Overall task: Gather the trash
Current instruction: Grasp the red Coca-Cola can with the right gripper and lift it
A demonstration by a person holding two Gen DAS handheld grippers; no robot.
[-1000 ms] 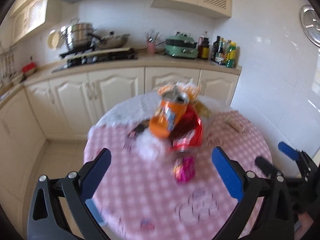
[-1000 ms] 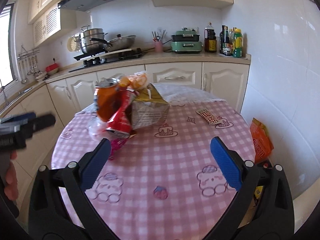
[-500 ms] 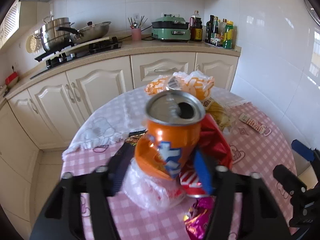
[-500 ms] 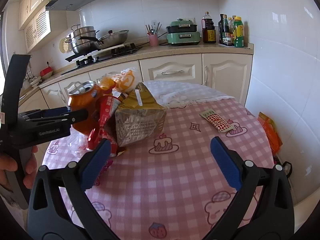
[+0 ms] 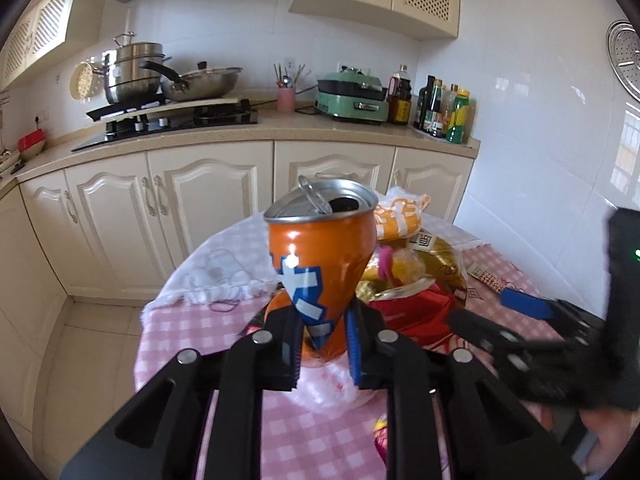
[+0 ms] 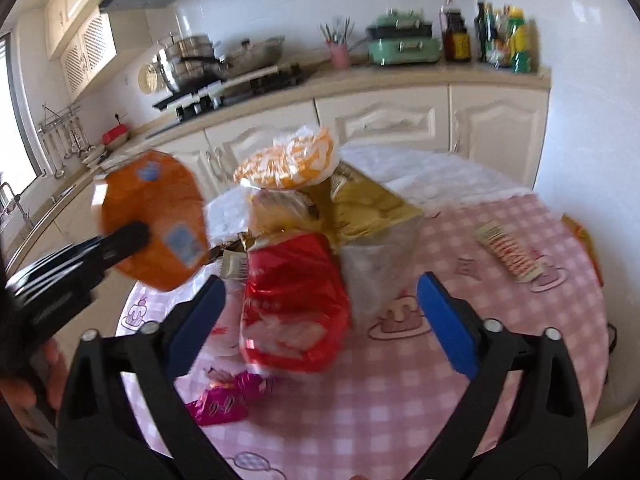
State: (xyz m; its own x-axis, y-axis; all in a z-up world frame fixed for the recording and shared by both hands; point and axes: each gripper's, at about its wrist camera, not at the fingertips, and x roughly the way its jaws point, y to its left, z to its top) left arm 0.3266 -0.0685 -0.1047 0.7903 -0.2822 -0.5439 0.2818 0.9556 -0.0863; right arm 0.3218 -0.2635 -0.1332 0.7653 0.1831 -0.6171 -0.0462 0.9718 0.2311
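A dented orange soda can [image 5: 320,256] stands upright at the near side of a trash pile on the pink checked table [image 6: 480,380]. My left gripper [image 5: 322,332] is closing, and its blue pads press the can's crushed lower part from both sides. In the right wrist view the can [image 6: 156,216] shows at the left with the left gripper's fingers [image 6: 132,236] on it. My right gripper [image 6: 318,292] stands wide, its jaws just starting to close. A red snack bag [image 6: 292,304] lies between them, untouched by the pads.
Behind the red bag sit a gold bag [image 6: 368,208] and an orange-and-white bag [image 6: 292,160]. A pink wrapper [image 6: 224,400] lies near the front, a small sachet [image 6: 508,252] to the right. A white cloth [image 6: 420,172] covers the far side. Kitchen cabinets stand beyond.
My left gripper has moved forward to the orange can and closed from wide open onto its lower part. My right gripper has advanced toward the pile, now straddling the red bag.
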